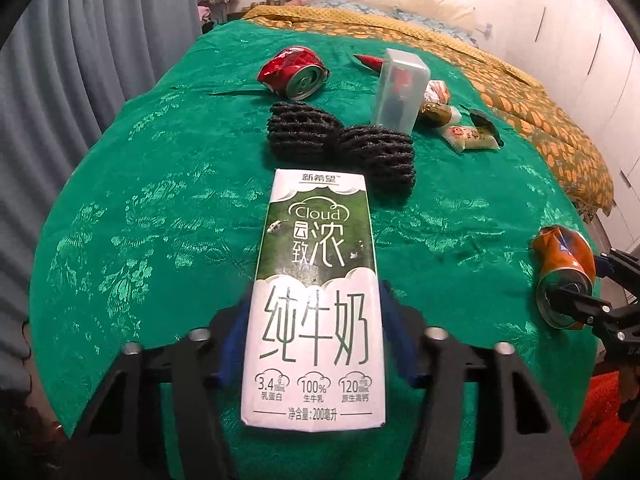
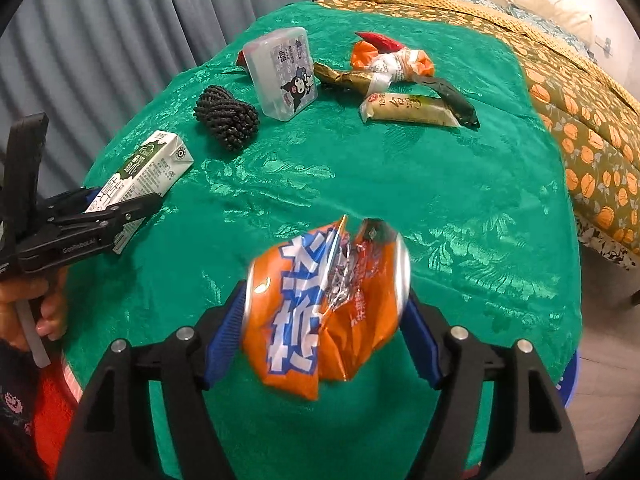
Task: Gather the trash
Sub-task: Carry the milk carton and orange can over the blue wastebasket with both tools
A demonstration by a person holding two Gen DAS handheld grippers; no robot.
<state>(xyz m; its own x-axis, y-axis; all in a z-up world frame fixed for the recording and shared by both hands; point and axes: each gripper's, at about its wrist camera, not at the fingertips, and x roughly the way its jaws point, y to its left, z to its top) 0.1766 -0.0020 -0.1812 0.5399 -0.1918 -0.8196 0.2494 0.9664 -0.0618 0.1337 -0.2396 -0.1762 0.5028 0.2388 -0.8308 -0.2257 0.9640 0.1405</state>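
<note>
Your left hand-held gripper (image 1: 316,344) clamps the milk carton (image 1: 316,300) lengthwise ahead, while your right hand-held gripper (image 2: 324,320) holds the crushed orange can (image 2: 320,312).

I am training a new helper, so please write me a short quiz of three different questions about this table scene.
1. True or false: the left gripper holds the milk carton.
2. What lies between the right gripper pads? A) red can B) crushed orange can C) black foam net
3. Which item stands upright on the green cloth?

Key: 1 true; 2 B; 3 the clear plastic box.
</note>
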